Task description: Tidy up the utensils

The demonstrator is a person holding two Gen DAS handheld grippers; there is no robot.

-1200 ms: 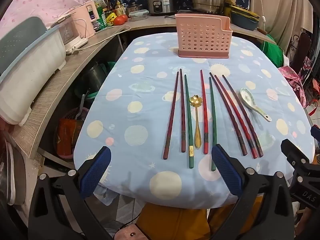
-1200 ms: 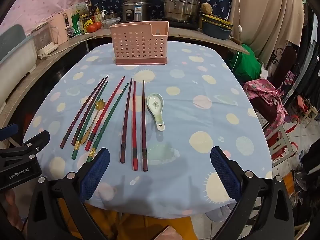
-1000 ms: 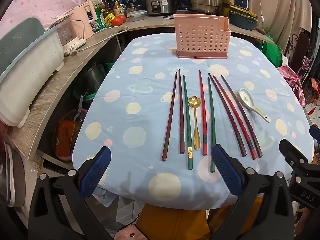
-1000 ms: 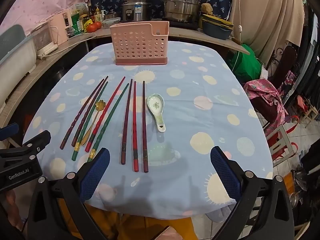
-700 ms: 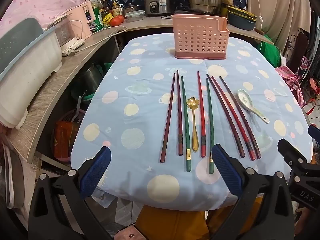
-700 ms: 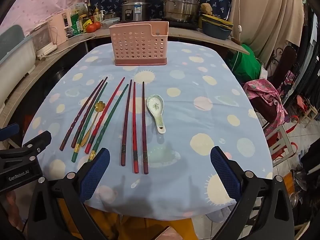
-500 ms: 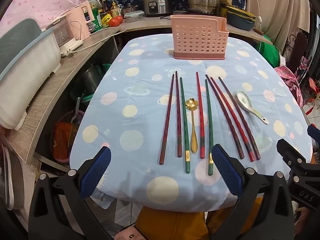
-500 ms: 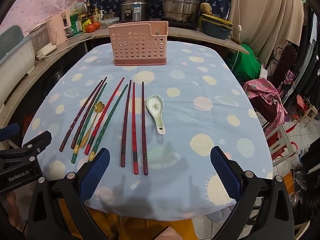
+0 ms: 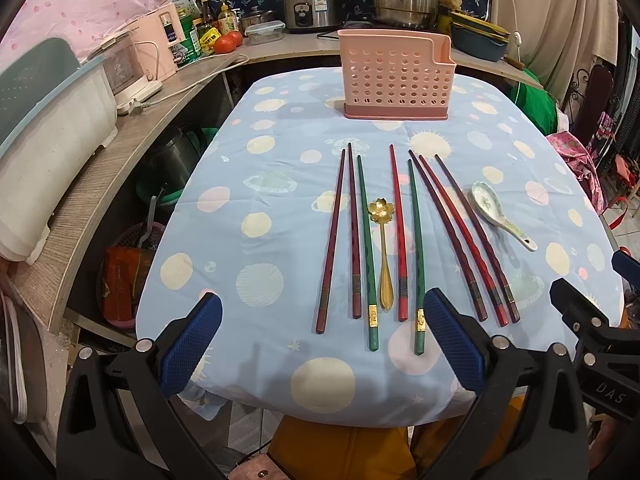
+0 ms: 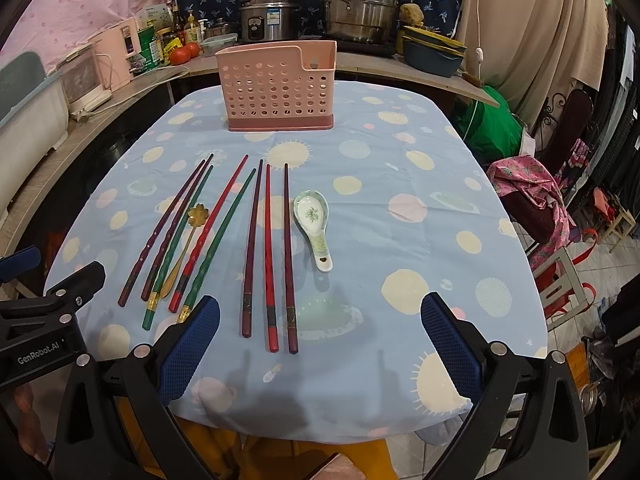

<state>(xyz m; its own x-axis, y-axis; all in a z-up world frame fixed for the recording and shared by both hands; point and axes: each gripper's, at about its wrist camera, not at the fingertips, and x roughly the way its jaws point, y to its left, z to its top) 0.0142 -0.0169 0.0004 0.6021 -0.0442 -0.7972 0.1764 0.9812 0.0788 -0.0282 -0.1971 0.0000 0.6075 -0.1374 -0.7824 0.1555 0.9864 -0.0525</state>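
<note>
Hovering wide-jawed at the near table edge, both grippers empty.
Long lacquered chopsticks (image 9: 414, 248) point lengthwise toward the pink perforated plastic holder (image 9: 396, 76); left gripper (image 9: 324, 340) sits nearer than right gripper (image 10: 320, 344).

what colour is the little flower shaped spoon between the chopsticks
Gold, bowl and handle alike. The flower spoon shows best in the left wrist view.

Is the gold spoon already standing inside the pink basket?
No. The gold spoon lies flat on the tablecloth between the chopsticks, apart from the pink basket, which stands further back on the table.
</note>
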